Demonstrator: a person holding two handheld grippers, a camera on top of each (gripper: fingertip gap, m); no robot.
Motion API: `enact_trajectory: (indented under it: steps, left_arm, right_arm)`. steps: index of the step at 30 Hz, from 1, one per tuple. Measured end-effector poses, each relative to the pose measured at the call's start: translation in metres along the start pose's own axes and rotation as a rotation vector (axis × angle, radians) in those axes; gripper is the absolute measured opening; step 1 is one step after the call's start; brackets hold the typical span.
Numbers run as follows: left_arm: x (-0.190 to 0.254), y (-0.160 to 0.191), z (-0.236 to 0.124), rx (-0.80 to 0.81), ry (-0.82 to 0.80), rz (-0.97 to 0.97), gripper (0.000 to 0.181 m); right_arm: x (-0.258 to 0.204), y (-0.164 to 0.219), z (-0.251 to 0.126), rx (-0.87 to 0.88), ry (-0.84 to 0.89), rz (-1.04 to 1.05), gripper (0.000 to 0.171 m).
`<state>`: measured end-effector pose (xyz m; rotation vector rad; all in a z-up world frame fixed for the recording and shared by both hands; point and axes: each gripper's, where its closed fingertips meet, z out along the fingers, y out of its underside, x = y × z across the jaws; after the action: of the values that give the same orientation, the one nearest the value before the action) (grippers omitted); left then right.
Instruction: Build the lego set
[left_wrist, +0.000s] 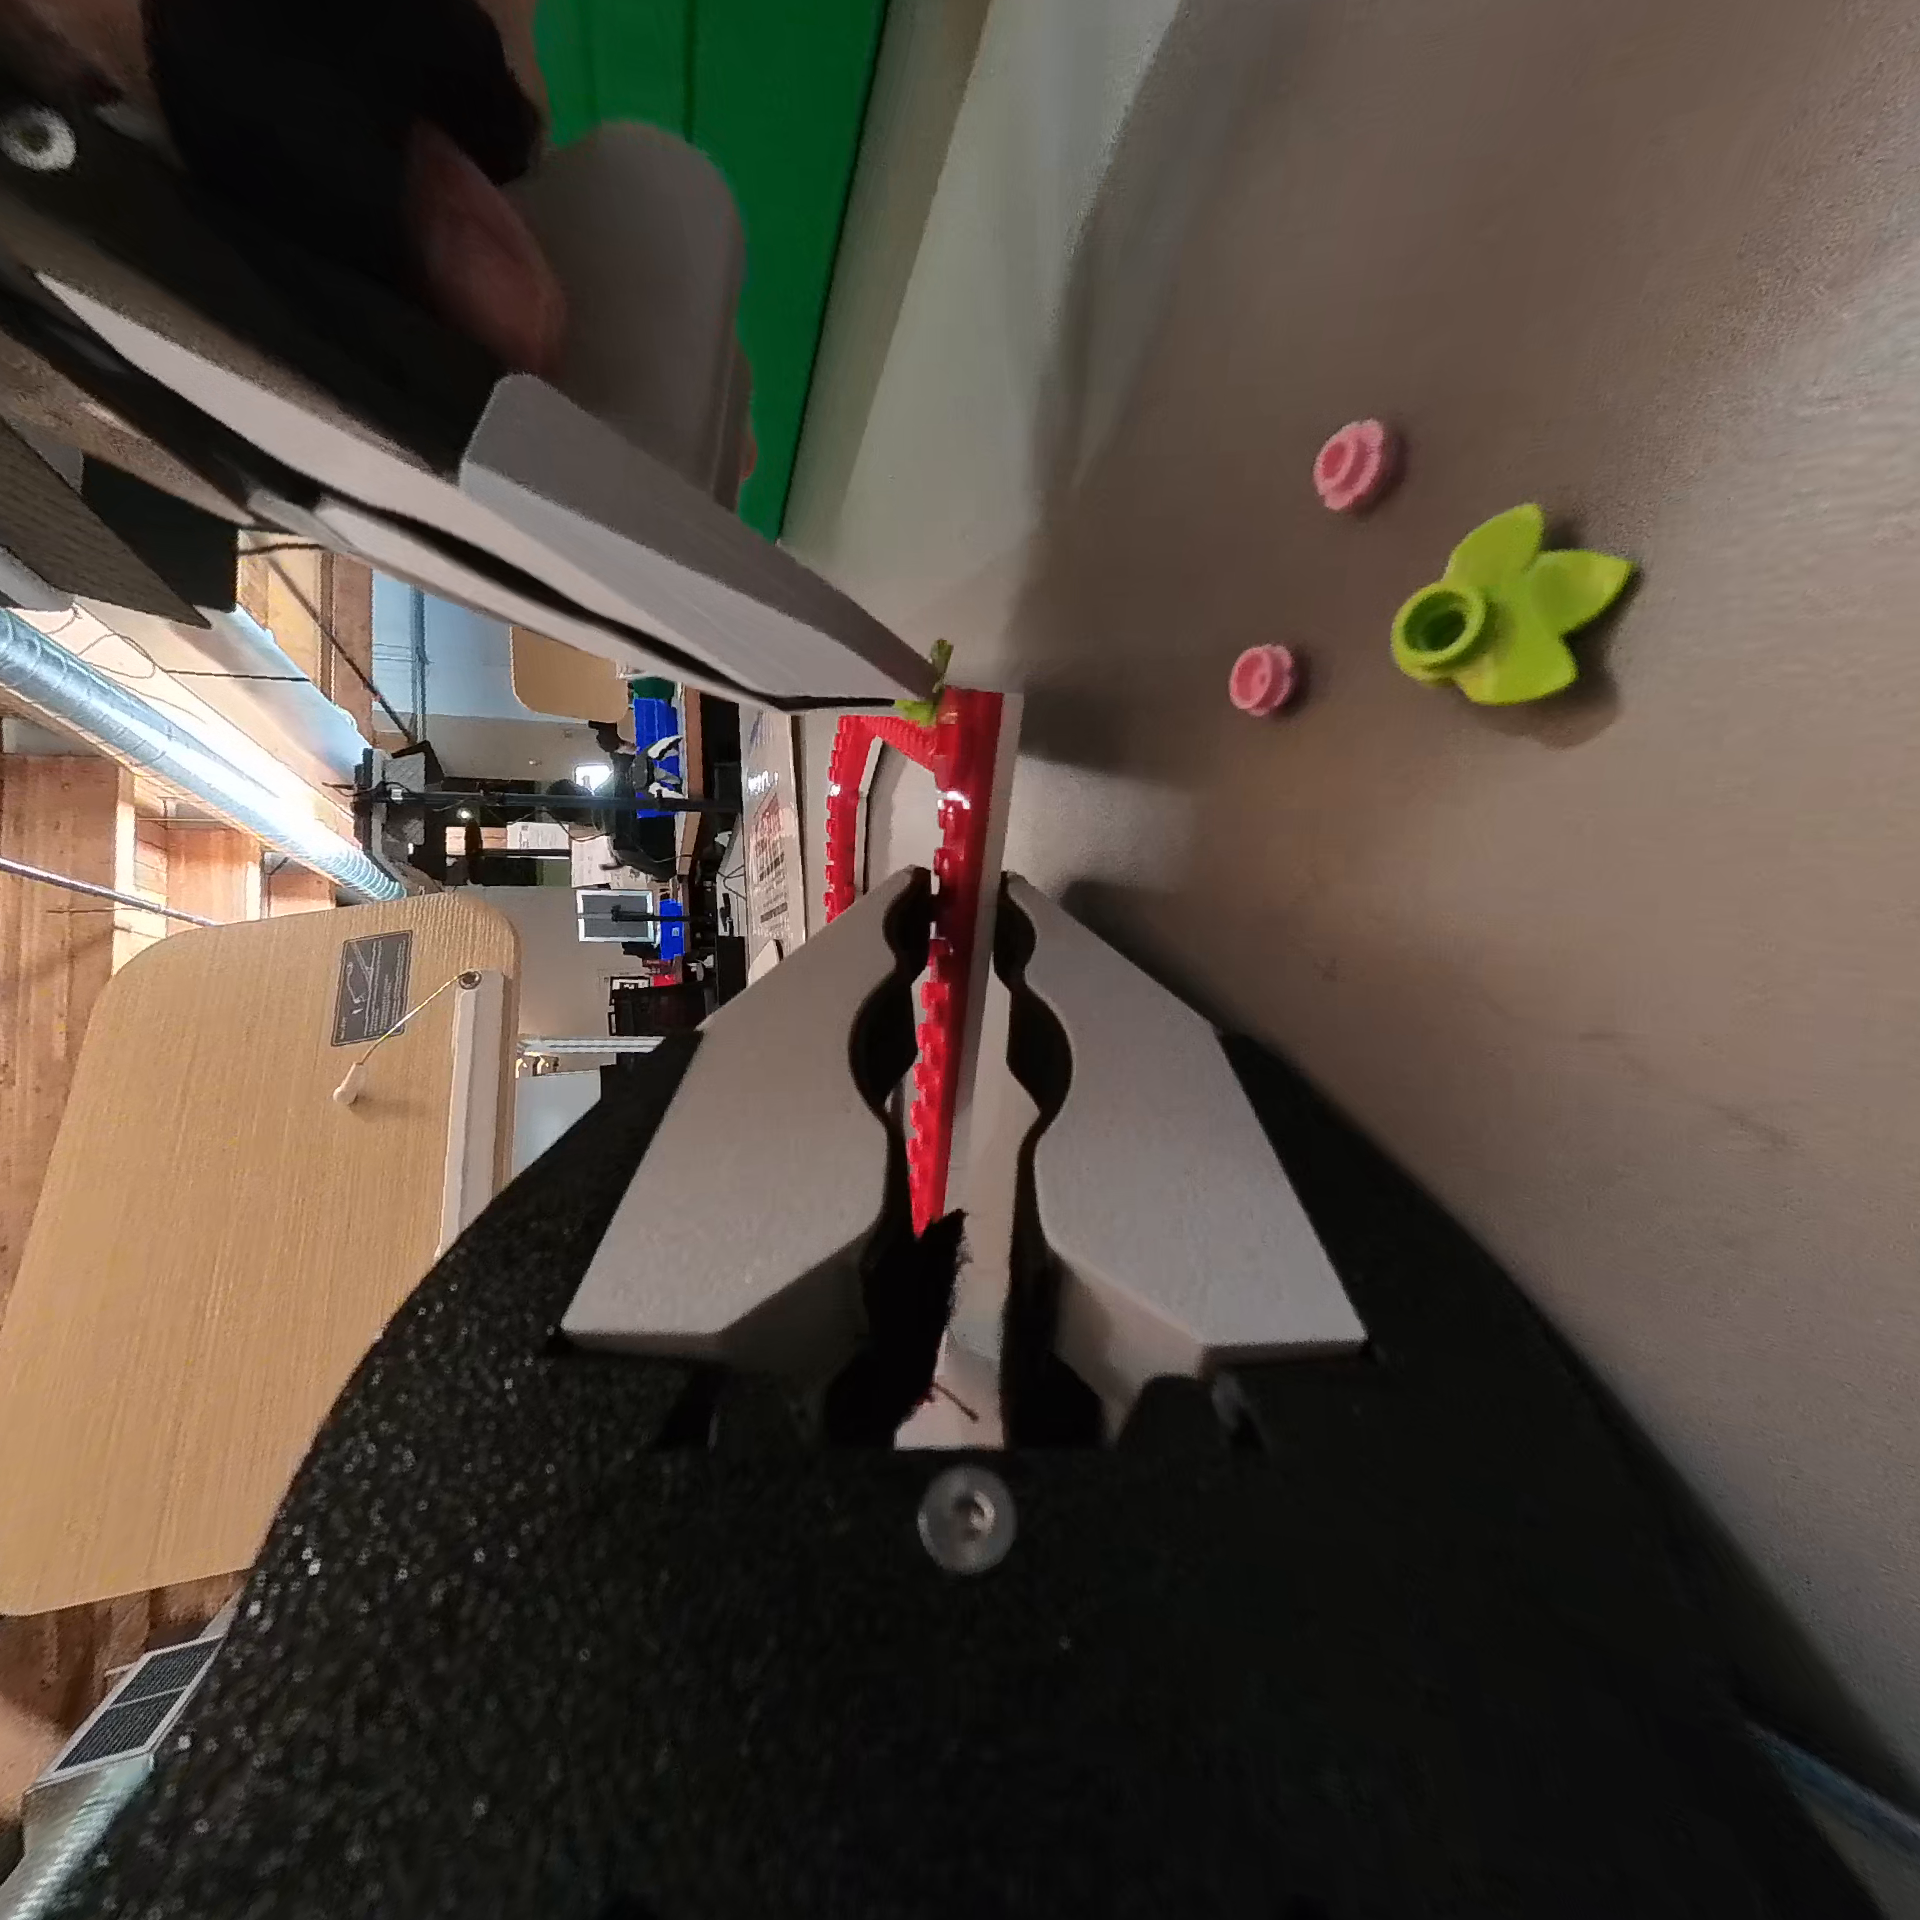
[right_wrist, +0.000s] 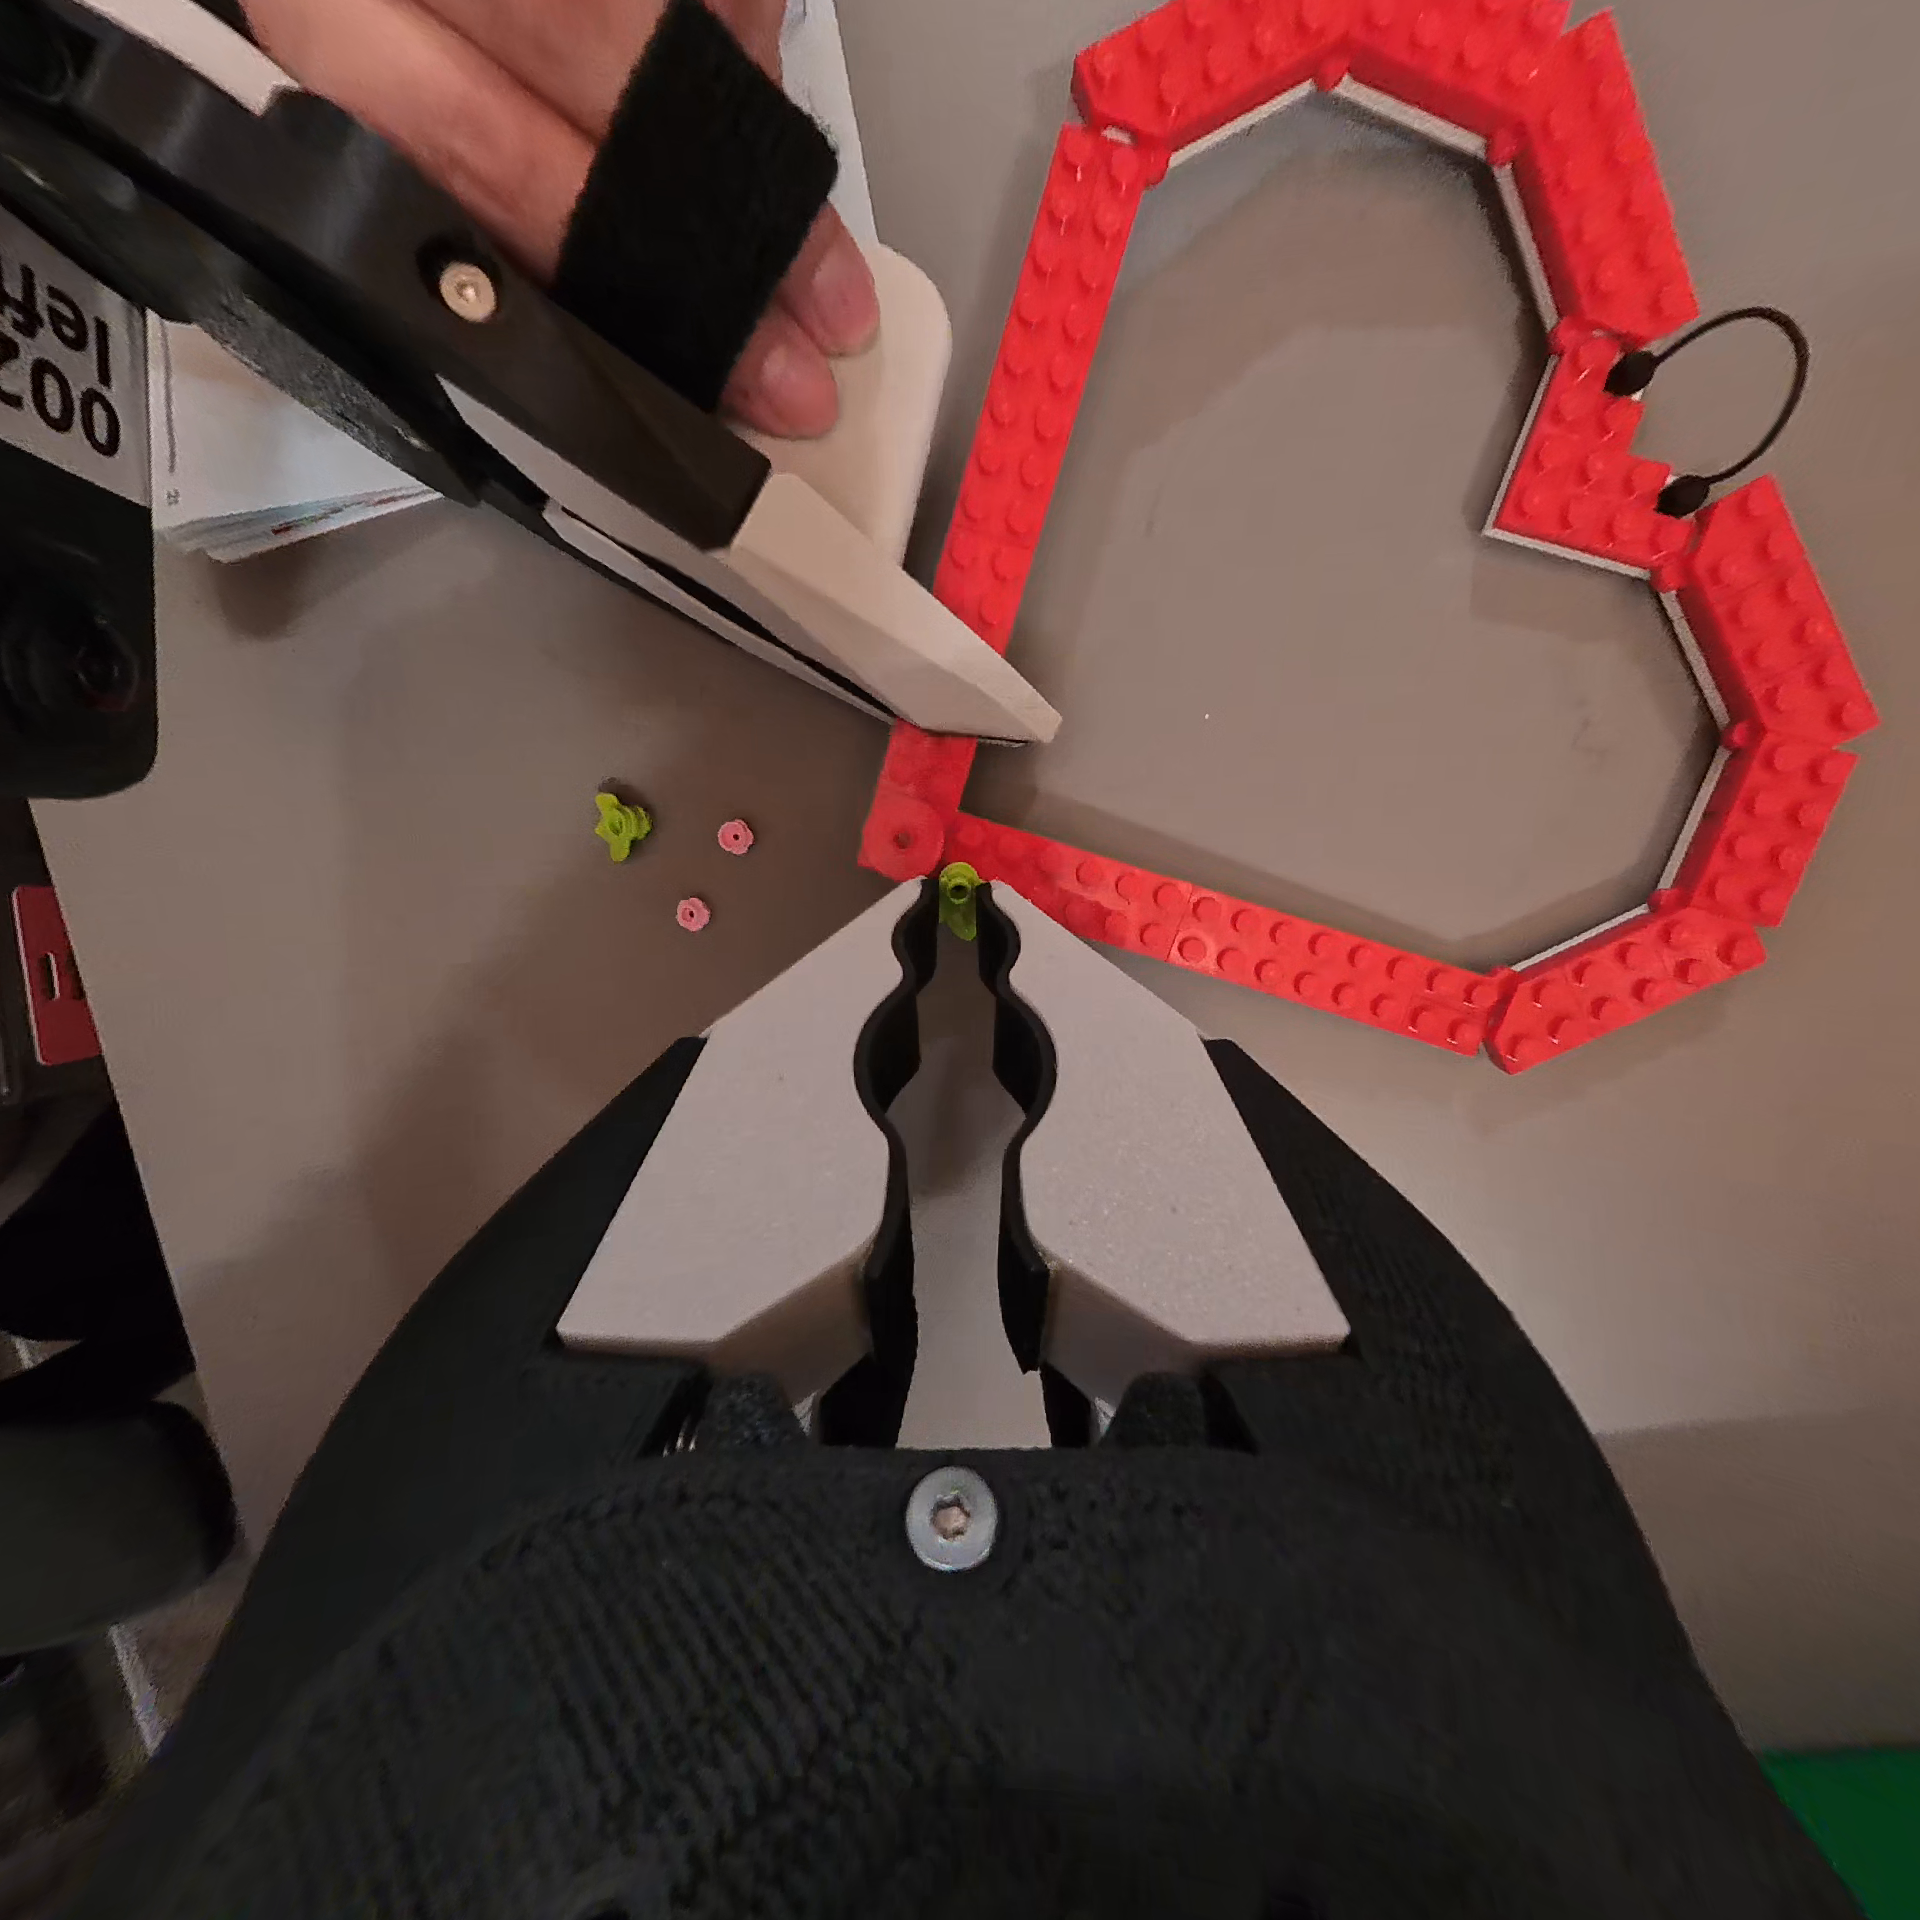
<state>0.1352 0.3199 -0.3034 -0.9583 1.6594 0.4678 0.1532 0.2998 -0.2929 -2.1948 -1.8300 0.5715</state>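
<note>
Red heart frame (right_wrist: 1049, 499) flat on grey table (right_wrist: 1299, 1299). Left gripper (left_wrist: 961, 883) clamps frame edge near its point. Right gripper (right_wrist: 958, 885) pinches green leaf (right_wrist: 957, 902) against frame tip. Spare leaf (right_wrist: 621, 824), two pink studs (right_wrist: 735, 835) lie loose nearby.

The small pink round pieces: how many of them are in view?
2. Both lie loose on the grey table, left of the red heart frame: one pink piece next to the loose green leaf piece, the other slightly nearer the right gripper. More could be hidden under the grippers.
</note>
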Motion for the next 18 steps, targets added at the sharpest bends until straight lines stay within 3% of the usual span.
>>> enact_trajectory:
  steps: [8, 18]
  left_arm:
    - [-0.0001, 0.0003, 0.0001, -0.002, 0.001, -0.003, 0.009]
    - [-0.0005, 0.0001, -0.0001, -0.002, -0.003, -0.001, 0.009]
  right_arm:
    - [0.0006, 0.0005, 0.0007, -0.177, 0.055, -0.216, 0.005]
    - [0.0008, -0.0009, 0.0009, -0.239, 0.037, -0.067, 0.005]
